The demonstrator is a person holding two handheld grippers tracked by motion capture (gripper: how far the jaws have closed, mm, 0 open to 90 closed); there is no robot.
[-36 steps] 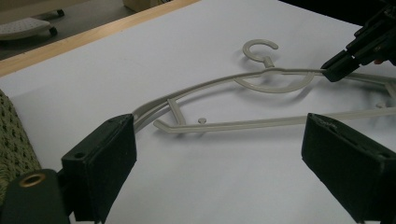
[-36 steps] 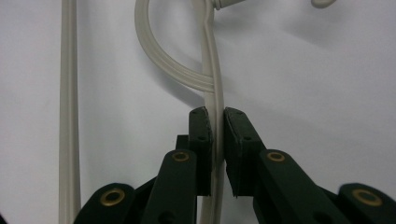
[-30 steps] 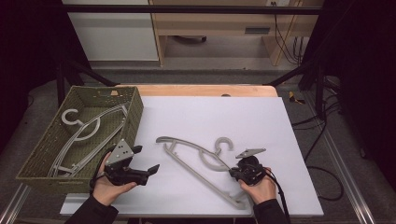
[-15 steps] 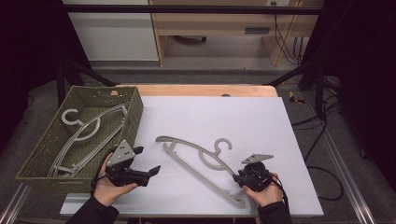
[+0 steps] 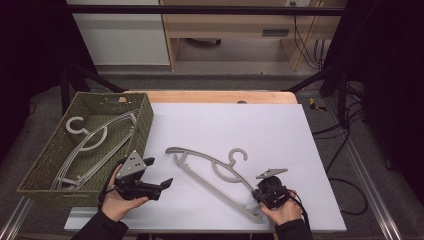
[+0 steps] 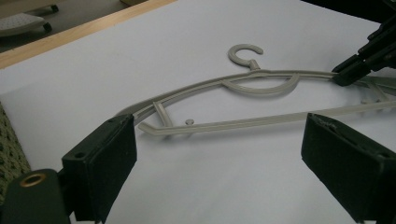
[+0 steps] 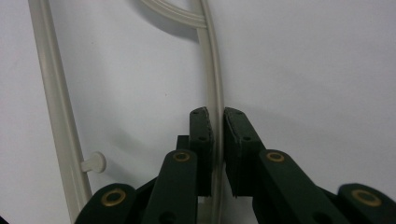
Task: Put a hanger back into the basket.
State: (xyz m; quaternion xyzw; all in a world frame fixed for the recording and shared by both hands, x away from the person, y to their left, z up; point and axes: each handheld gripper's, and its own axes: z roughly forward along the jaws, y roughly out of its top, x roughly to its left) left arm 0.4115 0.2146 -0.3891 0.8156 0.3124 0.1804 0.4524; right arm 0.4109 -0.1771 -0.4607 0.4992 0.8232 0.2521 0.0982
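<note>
A grey plastic hanger (image 5: pixel 215 167) lies flat on the white table top, its hook pointing to the far side. My right gripper (image 5: pixel 257 193) sits at the hanger's near right end. In the right gripper view its jaws have just closed, and the right gripper (image 7: pixel 218 126) is shut on the hanger's thin upper arm (image 7: pixel 215 70). My left gripper (image 5: pixel 159 171) rests left of the hanger, open with nothing between its fingers. In the left gripper view, beyond my open left gripper (image 6: pixel 224 163), the hanger (image 6: pixel 252 86) lies ahead with the right gripper (image 6: pixel 359 65) on its far end.
A woven olive basket (image 5: pixel 145 120) stands at the table's left edge with another grey hanger (image 5: pixel 95 137) inside it. A wooden strip (image 5: pixel 215 96) runs along the table's far edge. Cables (image 5: pixel 345 150) hang off the right side.
The right hand has shifted slightly toward the near edge along the hanger's arm. The left hand and the hanger have stayed where they were.
</note>
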